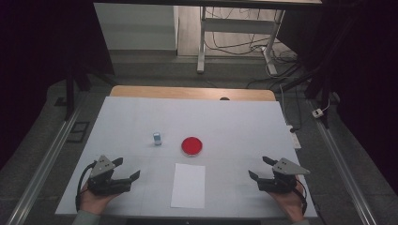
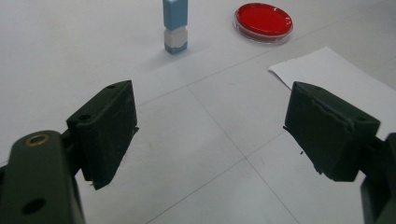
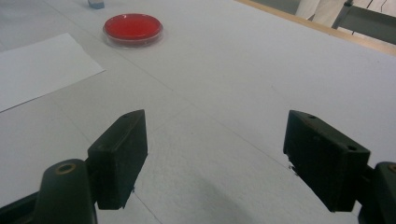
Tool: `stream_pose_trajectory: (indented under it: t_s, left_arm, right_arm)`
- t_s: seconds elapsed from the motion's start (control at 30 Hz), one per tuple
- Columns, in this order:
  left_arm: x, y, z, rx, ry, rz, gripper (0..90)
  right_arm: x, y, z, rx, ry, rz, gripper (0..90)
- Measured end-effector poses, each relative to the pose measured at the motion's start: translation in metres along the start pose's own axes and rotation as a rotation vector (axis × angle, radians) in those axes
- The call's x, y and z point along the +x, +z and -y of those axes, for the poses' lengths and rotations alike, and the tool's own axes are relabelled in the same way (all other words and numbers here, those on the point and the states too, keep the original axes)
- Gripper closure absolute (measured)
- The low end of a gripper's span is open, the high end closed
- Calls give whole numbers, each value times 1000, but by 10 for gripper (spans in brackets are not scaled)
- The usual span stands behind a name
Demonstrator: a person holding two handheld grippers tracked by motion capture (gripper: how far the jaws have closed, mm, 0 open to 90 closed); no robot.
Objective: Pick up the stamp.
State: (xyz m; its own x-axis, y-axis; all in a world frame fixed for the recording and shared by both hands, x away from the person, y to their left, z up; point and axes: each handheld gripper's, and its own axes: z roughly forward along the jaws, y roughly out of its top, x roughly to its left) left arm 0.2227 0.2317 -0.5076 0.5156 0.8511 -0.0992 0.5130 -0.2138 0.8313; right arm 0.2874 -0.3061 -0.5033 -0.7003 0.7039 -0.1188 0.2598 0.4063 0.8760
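With both the left gripper and the right gripper spread and empty, the small upright blue-and-white block, at 9 o'clock of the red dish, looks light, rigid and tippy, best pinched across its flat sides.

One camera sits high above the near edge of the table and looks forward and down on all of it. The other two cameras ride low, close to the tabletop, one at the near left and one at the near right, both looking toward the middle. All three share the red dish and the white paper.
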Motion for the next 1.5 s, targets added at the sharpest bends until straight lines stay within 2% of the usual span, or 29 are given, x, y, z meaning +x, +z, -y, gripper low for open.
stream_pose_trajectory:
  t_s: [0.13, 0.37, 0.67, 1.17, 1.5]
  left_arm:
    - [0, 1, 1, 3, 12, 3, 181]
    - [-2, 1, 1, 1, 18, -12, 188]
    - [1, 3, 3, 8, 18, -6, 192]
    - [3, 6, -1, 12, 25, -4, 198]
    - [3, 14, -13, 1, 27, 10, 201]
  right_arm:
    - [6, 5, -5, -1, -17, 16, 223]
    - [11, 10, -7, 9, -22, -17, 232]
    - [2, 8, -3, 8, 20, -24, 244]
    - [1, 8, -1, 16, 15, -24, 272]
    - [1, 8, -2, 12, 17, -20, 276]
